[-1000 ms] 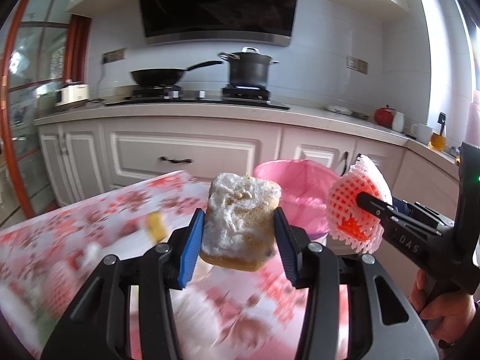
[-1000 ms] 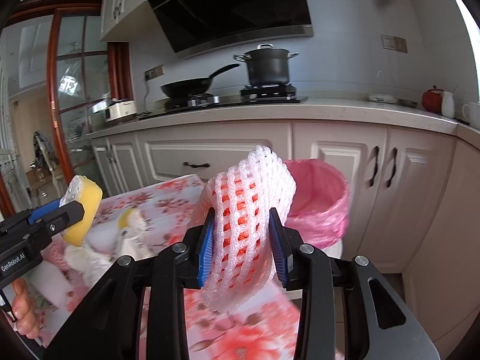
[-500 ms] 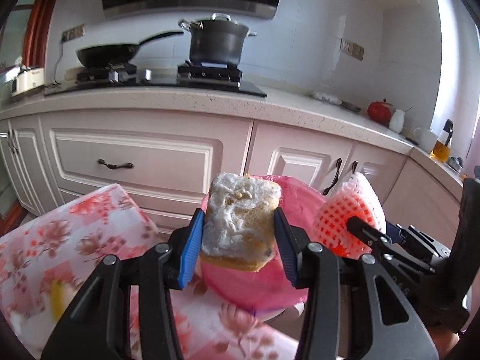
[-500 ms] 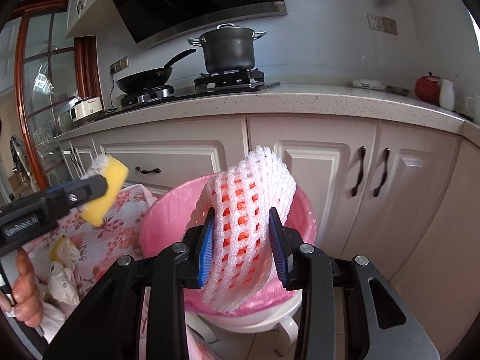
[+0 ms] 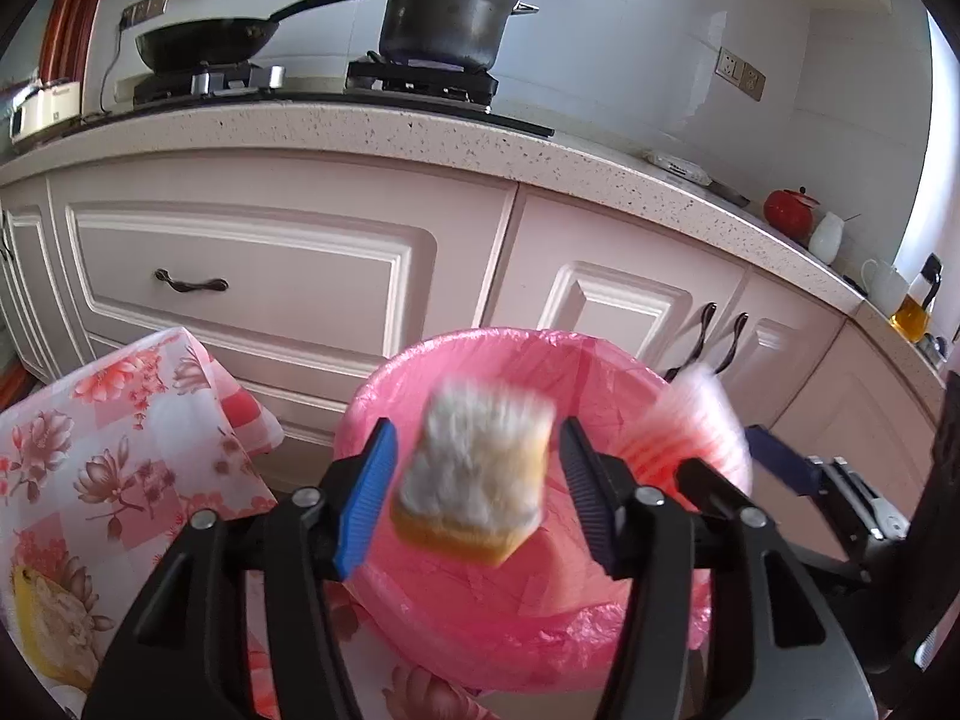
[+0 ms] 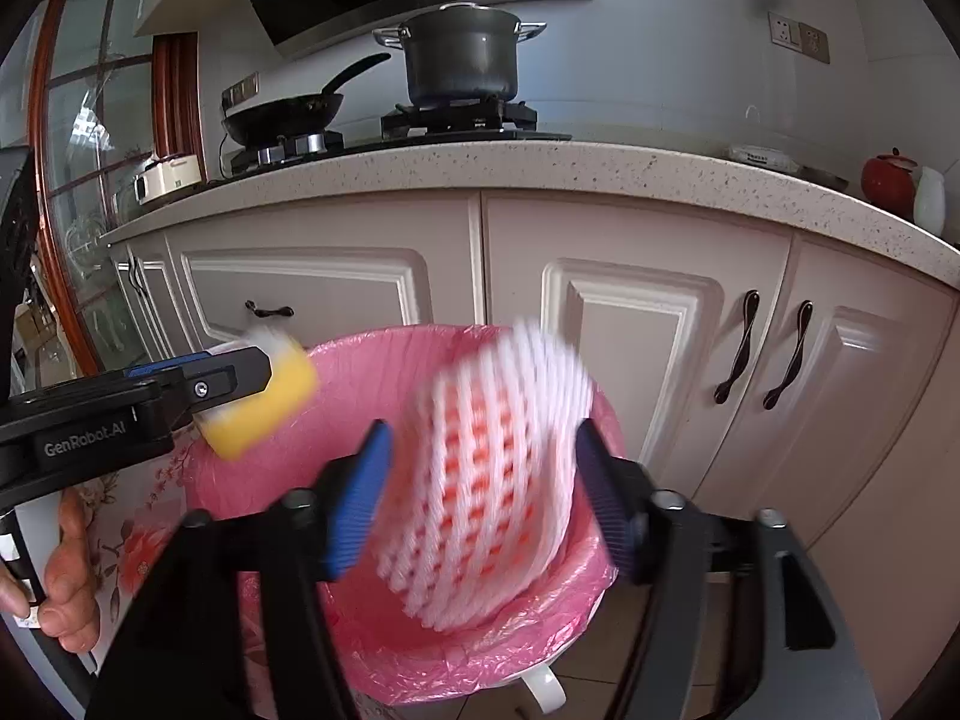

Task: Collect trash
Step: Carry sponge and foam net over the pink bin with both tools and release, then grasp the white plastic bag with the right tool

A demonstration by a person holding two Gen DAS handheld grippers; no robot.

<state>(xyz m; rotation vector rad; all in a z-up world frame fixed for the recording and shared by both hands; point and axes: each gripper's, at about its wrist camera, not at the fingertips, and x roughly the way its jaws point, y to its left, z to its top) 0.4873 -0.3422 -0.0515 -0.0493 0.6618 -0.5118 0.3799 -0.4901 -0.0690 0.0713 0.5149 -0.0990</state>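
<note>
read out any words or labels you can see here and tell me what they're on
"GenRobot.AI": white lettering on the black body of the left gripper, seen from the right wrist view.
The small white appliance on the counter has a mark too small to read.
No other text is visible.

text: "GenRobot.AI", slightly blurred | on: left hand-held gripper (image 6: 264,375) body | view: right wrist

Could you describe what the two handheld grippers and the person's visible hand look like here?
Both are black plastic tools with two angular arms joined by silver screws. The left gripper and right gripper each carry ribbed blue pads on their jaws. Seen side-on from the right wrist camera, the left one's body bears white "GenRobot.AI" lettering. The hand beneath it is bare, with no glove or sleeve in view.
</note>
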